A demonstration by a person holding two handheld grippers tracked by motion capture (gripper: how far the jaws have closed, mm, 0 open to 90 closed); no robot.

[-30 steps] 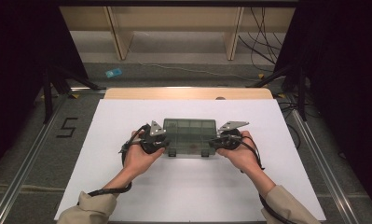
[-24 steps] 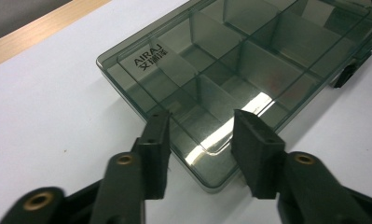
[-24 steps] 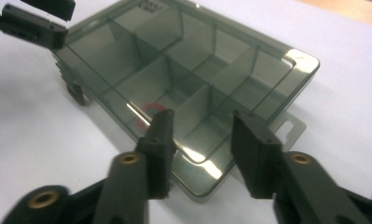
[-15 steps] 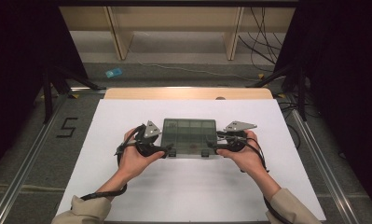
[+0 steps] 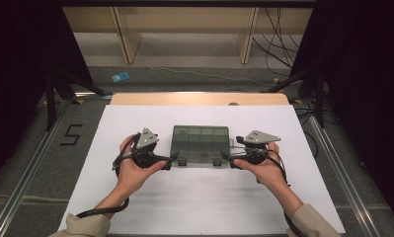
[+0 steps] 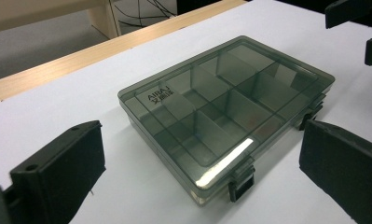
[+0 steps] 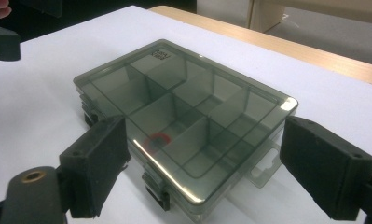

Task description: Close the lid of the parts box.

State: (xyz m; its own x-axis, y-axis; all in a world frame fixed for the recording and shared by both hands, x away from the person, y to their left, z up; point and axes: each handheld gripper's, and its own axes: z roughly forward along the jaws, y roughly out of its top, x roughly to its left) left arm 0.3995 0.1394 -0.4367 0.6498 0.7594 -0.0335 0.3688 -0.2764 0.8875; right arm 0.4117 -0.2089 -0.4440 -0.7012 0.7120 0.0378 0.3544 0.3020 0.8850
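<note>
A person stands at a white tabletop (image 5: 135, 207), holding a two-jaw claw in each hand. Between the hands lies a shallow smoky-grey plastic organiser box (image 5: 201, 145), flat on the tabletop near its middle, lid down. Through the clear lid you can see dividers splitting it into small compartments. One compartment near the front holds a small red ring (image 7: 159, 141); the others look empty. Two dark latches (image 6: 241, 184) sit along the front edge, and they appear snapped shut.

The left claw (image 5: 174, 158) rests just off the box's front left corner. Its jaws have just been opening and now stand wide, with nothing pressed between them; in the left gripper view the box lies beyond and between the jaws, untouched. The right claw (image 5: 225, 158) mirrors it at the front right corner, jaws likewise just opened wide and released, the box's near corner sitting between them but clear of the pads.

My reading is that the box has been set down and let go, closed. What remains, if anything, looks like either drawing the hands away or working the latches to open the lid.
</note>
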